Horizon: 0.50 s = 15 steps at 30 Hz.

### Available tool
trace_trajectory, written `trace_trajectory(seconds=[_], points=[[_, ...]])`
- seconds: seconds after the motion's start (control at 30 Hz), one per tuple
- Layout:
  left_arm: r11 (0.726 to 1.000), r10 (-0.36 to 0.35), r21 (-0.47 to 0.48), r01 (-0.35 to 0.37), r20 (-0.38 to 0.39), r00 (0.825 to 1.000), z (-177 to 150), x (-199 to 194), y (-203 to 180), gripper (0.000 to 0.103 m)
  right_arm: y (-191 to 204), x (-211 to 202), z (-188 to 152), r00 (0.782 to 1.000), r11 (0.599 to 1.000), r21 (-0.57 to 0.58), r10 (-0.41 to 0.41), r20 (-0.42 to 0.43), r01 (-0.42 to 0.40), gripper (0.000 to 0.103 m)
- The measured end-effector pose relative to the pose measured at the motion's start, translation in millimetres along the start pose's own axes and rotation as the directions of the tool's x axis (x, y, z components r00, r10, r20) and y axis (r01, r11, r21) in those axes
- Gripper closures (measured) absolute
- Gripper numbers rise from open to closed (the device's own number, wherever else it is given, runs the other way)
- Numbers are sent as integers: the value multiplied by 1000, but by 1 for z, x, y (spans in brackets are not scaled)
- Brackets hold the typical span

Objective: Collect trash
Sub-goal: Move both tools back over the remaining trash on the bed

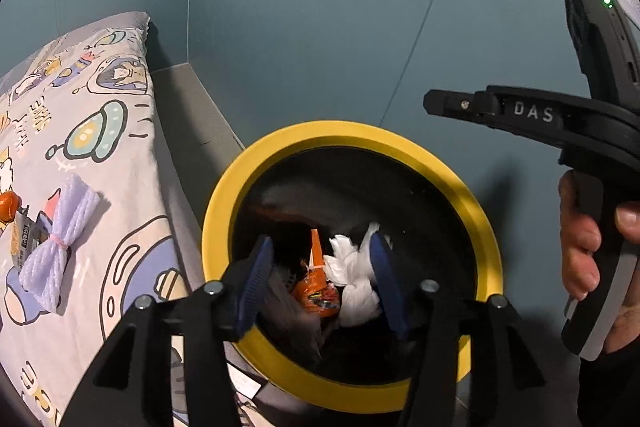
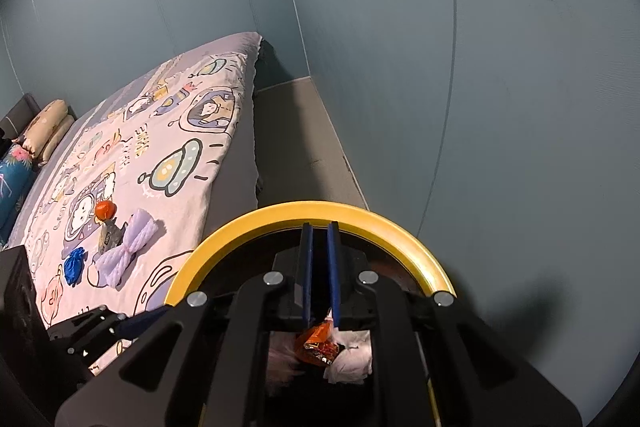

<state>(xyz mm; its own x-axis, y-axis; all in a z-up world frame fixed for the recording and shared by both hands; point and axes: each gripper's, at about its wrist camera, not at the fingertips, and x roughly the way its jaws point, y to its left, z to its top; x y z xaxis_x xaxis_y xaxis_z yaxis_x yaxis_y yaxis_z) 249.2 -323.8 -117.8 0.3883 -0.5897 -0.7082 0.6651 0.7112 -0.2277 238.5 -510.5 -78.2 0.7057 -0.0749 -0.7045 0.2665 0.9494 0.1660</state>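
Observation:
A yellow-rimmed black trash bin [image 1: 224, 211] stands beside the bed; it also shows in the right wrist view [image 2: 248, 227]. Inside lie white crumpled tissue [image 1: 352, 279] and an orange wrapper [image 1: 318, 291]. My left gripper [image 1: 320, 267] is open and empty, right over the bin's mouth. My right gripper [image 2: 320, 259] hovers over the bin with its blue pads nearly together and nothing between them. On the bedspread lie a purple foam net [image 2: 126, 253], an orange ball [image 2: 105, 209], a grey packet [image 2: 108, 239] and a blue crumpled scrap [image 2: 75, 265].
The bed [image 2: 160, 131] with a cartoon bedspread fills the left side. A grey floor strip [image 2: 296, 147] runs between the bed and the teal wall [image 2: 500, 87]. Pillows [image 2: 44, 131] sit at the bed's far end.

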Motion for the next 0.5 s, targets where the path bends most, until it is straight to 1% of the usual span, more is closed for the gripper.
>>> trace_trajectory(seconds=[0.03, 0.1, 0.17, 0.3, 0.43, 0.5], points=[[1000, -1, -5, 1, 3, 1000, 0, -2, 1, 53, -1, 0, 0, 1000, 1000, 2, -1, -1, 1, 96], [1000, 5, -17, -5, 12, 1000, 1, -6, 6, 49, -1, -1, 0, 1000, 1000, 12, -1, -2, 1, 91], [999, 27, -26, -26, 27, 999, 3, -13, 13, 47, -2, -4, 0, 1000, 1000, 22, 3, 2, -3, 81], [996, 71, -52, -68, 49, 996, 5, -28, 33, 43, 4, -10, 0, 1000, 1000, 12, 7, 14, -7, 81], [989, 119, -92, -113, 69, 990, 7, -46, 60, 39, 19, -14, 1, 999, 1000, -9, 22, 25, -22, 72], [985, 141, -114, -132, 79, 987, 8, -54, 74, 39, 31, -16, 2, 999, 999, -27, 32, 28, -32, 71]])
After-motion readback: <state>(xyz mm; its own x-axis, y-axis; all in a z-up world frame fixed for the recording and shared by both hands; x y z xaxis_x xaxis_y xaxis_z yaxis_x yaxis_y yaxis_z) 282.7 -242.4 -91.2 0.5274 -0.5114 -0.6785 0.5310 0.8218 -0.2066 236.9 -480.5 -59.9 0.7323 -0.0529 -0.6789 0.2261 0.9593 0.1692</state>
